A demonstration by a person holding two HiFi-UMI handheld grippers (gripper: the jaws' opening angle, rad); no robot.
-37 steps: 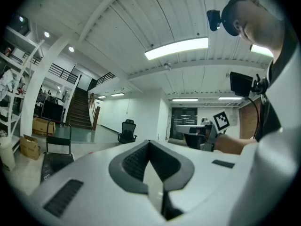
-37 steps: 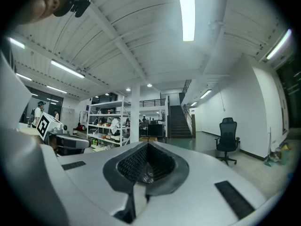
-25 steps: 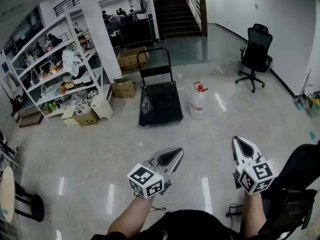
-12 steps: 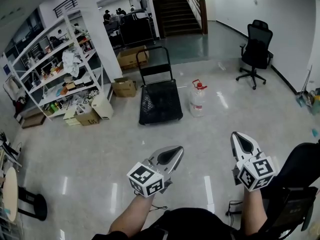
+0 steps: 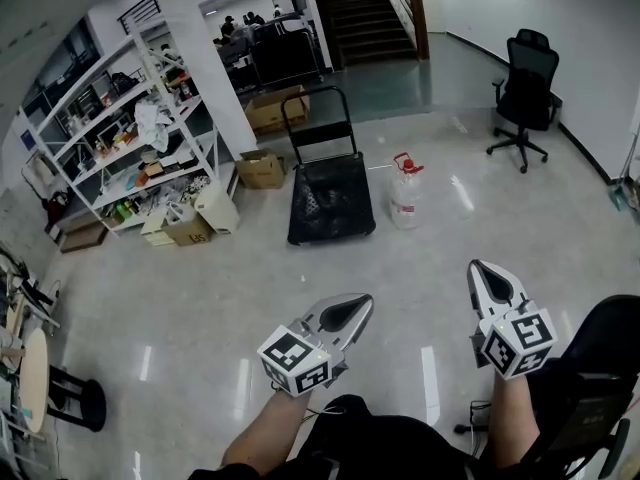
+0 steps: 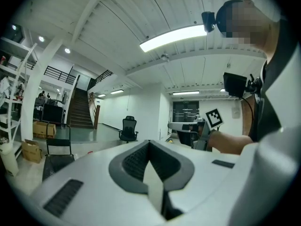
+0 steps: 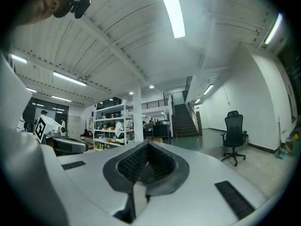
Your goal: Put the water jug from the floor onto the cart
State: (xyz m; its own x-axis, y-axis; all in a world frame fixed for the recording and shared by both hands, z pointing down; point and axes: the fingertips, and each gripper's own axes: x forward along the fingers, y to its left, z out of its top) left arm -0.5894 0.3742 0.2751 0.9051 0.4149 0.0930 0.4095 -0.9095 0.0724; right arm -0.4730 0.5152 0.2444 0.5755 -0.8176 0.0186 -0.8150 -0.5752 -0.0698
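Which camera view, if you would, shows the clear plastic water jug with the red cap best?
The head view: the clear red-capped water jug stands whole on the floor beside the black platform cart. Neither gripper view shows it clearly; the left has at most a red speck.

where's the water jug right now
In the head view the water jug stands upright on the floor in the upper middle, just right of the black cart, with the office chair farther to its right.
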